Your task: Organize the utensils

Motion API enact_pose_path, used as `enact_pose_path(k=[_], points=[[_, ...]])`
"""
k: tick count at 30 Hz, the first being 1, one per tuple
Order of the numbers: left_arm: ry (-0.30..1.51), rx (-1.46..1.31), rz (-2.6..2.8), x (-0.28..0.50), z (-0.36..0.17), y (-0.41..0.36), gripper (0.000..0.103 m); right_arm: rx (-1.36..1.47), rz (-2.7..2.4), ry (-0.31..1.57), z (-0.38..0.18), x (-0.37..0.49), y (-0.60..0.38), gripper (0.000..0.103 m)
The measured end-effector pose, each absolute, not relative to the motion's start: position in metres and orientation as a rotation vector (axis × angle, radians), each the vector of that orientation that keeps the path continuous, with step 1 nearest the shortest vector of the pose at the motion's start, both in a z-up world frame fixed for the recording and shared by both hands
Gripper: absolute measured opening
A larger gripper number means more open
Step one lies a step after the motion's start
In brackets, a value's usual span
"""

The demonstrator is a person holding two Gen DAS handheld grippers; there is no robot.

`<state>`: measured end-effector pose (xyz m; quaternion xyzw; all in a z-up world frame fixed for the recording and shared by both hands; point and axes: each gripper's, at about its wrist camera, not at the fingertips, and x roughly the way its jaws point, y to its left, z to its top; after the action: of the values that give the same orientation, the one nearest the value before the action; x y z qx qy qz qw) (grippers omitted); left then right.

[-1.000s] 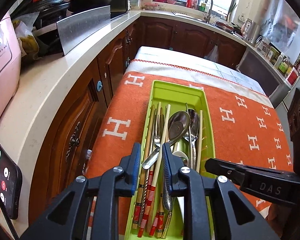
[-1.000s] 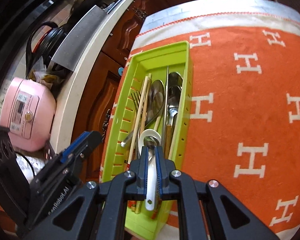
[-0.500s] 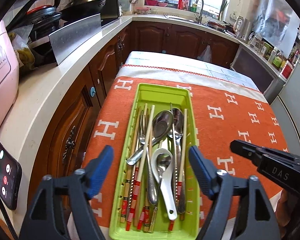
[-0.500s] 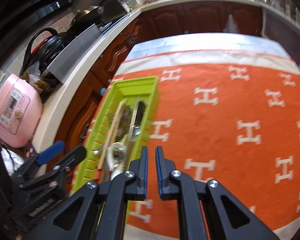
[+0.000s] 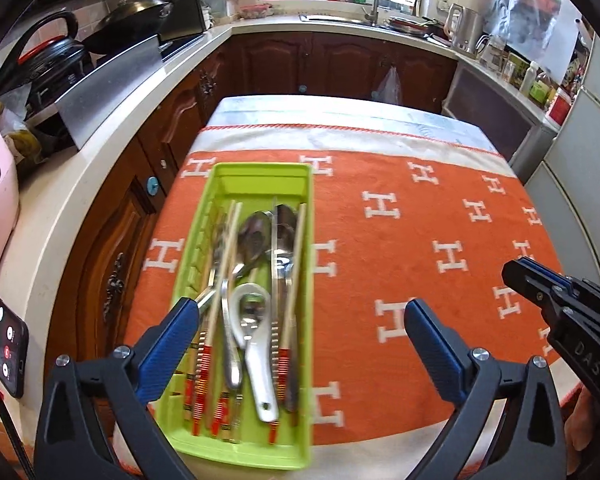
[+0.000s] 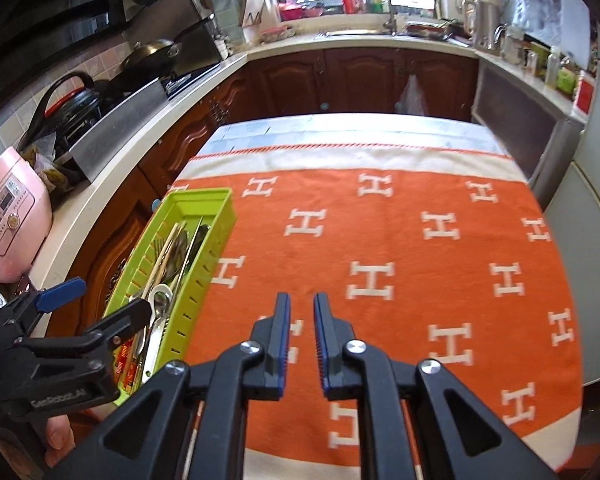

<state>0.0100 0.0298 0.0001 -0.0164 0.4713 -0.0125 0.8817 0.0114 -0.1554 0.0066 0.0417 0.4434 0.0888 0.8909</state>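
**Utensils laid in green tray; both grippers empty**

A long, slotted lime-green plastic tray [image 5: 256, 178] is set on the left part of an orange woven cloth [image 5: 420, 216] w/ white H marks. Inside, lengthwise: shiny metal spoons [image 5: 256, 232], pale chopsticks [image 5: 296, 264] w/ red-banded ends, a fork, and a glossy white soup spoon [image 5: 256, 356] on top. The left gripper [image 5: 300, 336] is held above the tray's near end, jaws spread wide and opening, nothing touched. The right gripper [image 6: 302, 336] is held over bare cloth, jaws parted narrowly and opening, nothing between.
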Motion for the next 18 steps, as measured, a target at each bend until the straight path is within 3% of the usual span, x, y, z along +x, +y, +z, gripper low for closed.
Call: enact_pose_path(k=[11,18], points=[[0.98,-0.071,-0.067,0.013,0.03,-0.008,0.102,0.138,0.169,0.876,0.038,-0.005,-0.19,0.041],[0.95,-0.051,-0.037,0.008,0.036,-0.024,0.102,0.134,0.135,0.829,0.043,-0.012,-0.204,0.047]])
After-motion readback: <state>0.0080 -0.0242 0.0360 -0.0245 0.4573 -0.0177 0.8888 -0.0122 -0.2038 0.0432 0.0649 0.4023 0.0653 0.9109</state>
